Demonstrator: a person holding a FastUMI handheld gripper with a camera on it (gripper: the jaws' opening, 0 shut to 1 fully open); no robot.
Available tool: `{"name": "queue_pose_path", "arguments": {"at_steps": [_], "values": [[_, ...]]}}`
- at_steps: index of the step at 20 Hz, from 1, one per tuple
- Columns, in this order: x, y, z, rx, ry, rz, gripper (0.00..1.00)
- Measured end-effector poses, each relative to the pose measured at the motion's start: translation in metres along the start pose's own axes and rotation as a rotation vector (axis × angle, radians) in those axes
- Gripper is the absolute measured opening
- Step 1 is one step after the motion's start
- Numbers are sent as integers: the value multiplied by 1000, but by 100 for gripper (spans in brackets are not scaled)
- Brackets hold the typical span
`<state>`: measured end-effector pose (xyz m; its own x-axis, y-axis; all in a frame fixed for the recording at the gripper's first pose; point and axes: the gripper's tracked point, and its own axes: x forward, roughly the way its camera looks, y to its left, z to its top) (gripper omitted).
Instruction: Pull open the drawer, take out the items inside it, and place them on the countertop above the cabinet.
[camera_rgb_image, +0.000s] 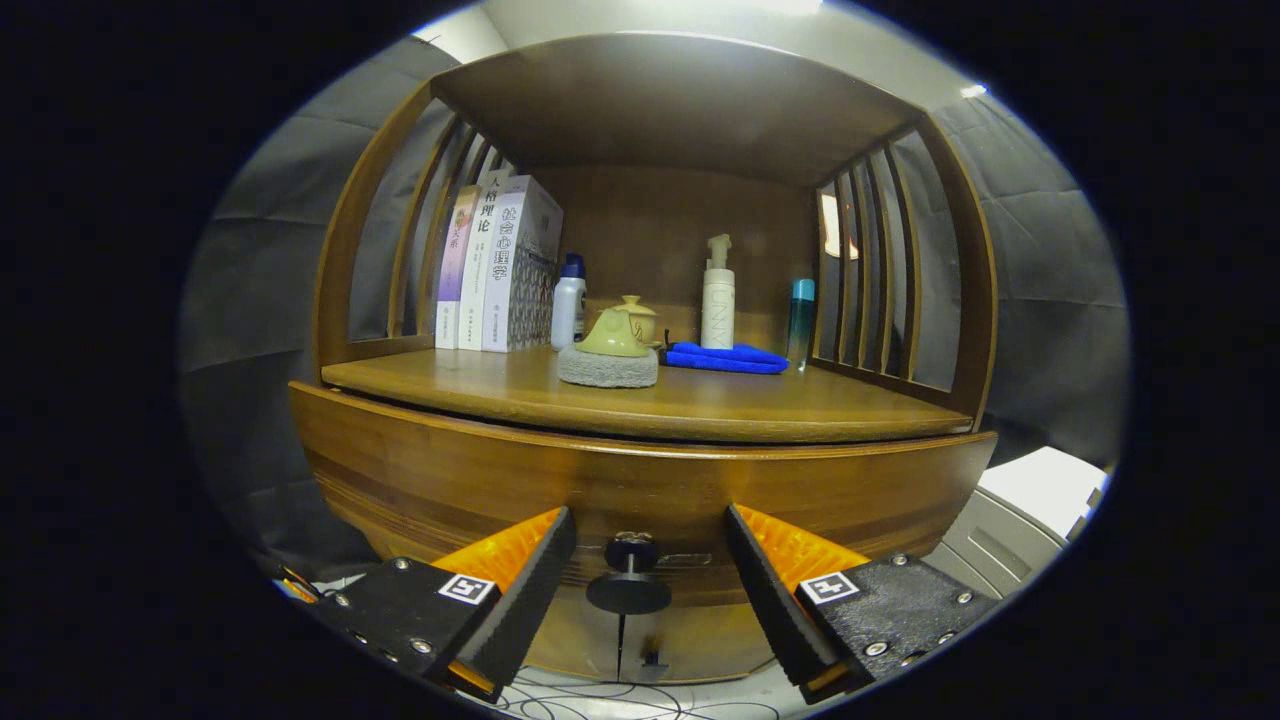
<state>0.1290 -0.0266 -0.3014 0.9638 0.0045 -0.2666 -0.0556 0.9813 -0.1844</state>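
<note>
Gripper (650, 560) spread wide, fingers on either side of the drawer knob (629, 580), not touching it. Knob sits between the tips, dark w/ a round cap, fixed to the drawer front (450, 480), glossy brown wood, looks closed. Countertop (700, 405) just above it, inside a slatted wooden cabinet frame. On it, L to R: three books (495, 270) upright, small white bottle w/ blue cap (568, 305), yellow-green teapot (620, 330) on a grey pad (607, 368), blue cloth (725, 358) w/ white pump bottle (717, 300) behind, teal bottle (800, 320) at the right slats. Cables on the floor below the fingers.
</note>
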Motion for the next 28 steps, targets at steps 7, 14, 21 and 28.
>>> {"name": "queue_pose_path", "arguments": {"at_steps": [7, 14, 21, 28], "values": [[14, 1, 2, 6, 5, -17, 95], [-8, 8, 41, 46, -30, 109, 95], [-89, -21, 170, -10, -169, 172, 95], [-195, -31, 253, -35, -253, 152, 95]]}}
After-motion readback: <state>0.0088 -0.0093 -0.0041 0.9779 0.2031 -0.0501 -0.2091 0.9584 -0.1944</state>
